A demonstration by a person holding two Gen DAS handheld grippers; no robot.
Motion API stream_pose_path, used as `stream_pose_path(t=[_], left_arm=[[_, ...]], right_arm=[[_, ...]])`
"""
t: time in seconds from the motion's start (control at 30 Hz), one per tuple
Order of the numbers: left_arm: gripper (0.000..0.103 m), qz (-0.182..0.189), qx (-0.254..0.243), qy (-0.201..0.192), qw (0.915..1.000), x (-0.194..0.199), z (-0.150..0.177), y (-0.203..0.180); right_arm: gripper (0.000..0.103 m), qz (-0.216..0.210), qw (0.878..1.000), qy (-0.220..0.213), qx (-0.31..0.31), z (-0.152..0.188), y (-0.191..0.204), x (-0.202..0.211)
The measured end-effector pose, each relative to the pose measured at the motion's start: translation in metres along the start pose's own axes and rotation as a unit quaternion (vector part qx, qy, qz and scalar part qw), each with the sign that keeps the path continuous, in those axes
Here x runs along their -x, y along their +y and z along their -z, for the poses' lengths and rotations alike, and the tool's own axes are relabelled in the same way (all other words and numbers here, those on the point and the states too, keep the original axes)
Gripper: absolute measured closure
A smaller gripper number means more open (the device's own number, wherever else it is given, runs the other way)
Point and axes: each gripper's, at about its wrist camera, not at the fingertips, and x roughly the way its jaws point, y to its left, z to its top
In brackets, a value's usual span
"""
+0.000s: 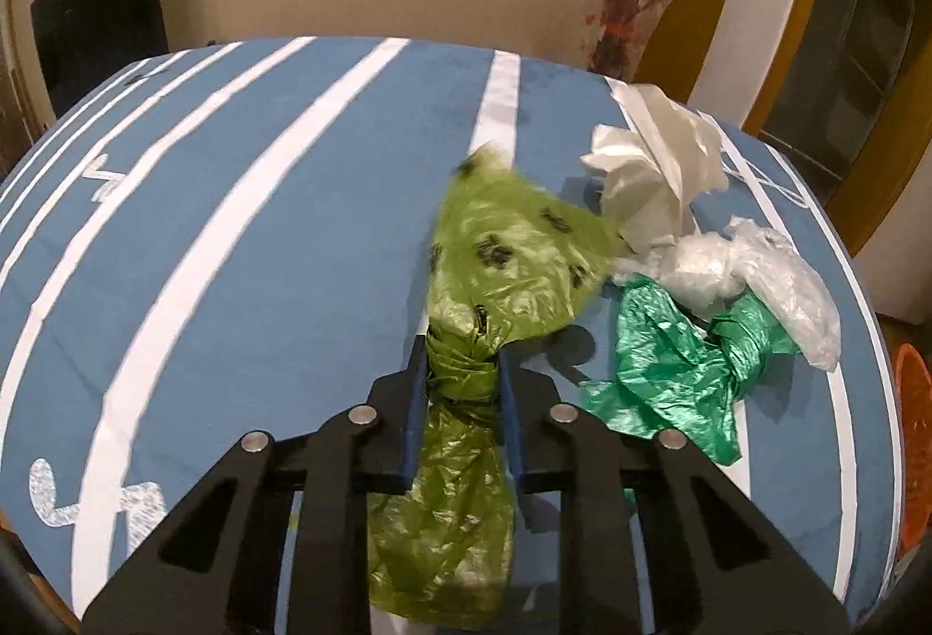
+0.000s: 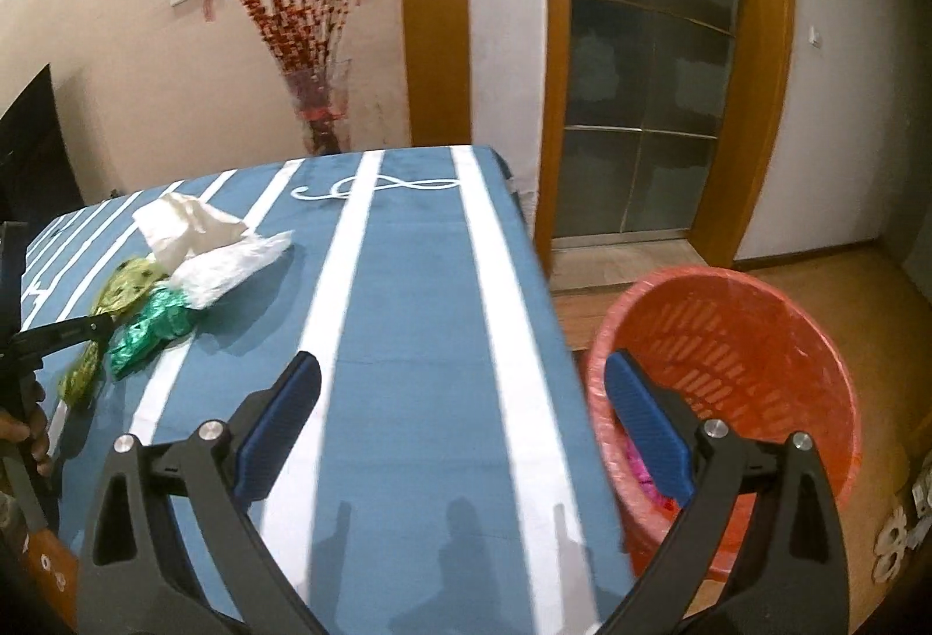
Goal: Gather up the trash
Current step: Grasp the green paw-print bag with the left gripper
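Note:
My left gripper (image 1: 463, 352) is shut on a crumpled light green plastic bag (image 1: 512, 250) with black marks, pinching its bunched middle between the blue pads. To the right of it on the blue striped tablecloth (image 1: 262, 256) lie a dark green bag (image 1: 670, 373), a clear plastic bag (image 1: 775, 285) and white crumpled paper (image 1: 652, 175). In the right wrist view the same pile sits far left: light green bag (image 2: 122, 288), dark green bag (image 2: 151, 326), white paper (image 2: 180, 227), with the left gripper (image 2: 108, 323) on it. My right gripper (image 2: 463, 370) is open and empty over the table's right edge.
A red slatted bin (image 2: 757, 344) lined with clear plastic stands on the floor right of the table, pink scraps at its bottom. A vase of red branches (image 2: 314, 110) stands behind the table. A glass door (image 2: 646, 81) is beyond. A hand (image 2: 32, 431) shows at far left.

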Motion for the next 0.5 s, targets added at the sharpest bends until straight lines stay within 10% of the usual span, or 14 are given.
stream_pose_path(t=[0.3, 0.5], left_arm=[[0.082, -0.024, 0.002, -0.057, 0.9981, 0.032, -0.008, 0.027], [0.082, -0.014, 0.018, -0.074, 0.997, 0.048, -0.013, 0.043]], right_arm=[[0.008, -0.054, 0.998, -0.007, 0.035, -0.019, 0.061, -0.02], [0.03, -0.1, 0.994, 0.012, 0.05, -0.044, 0.109, -0.058]])
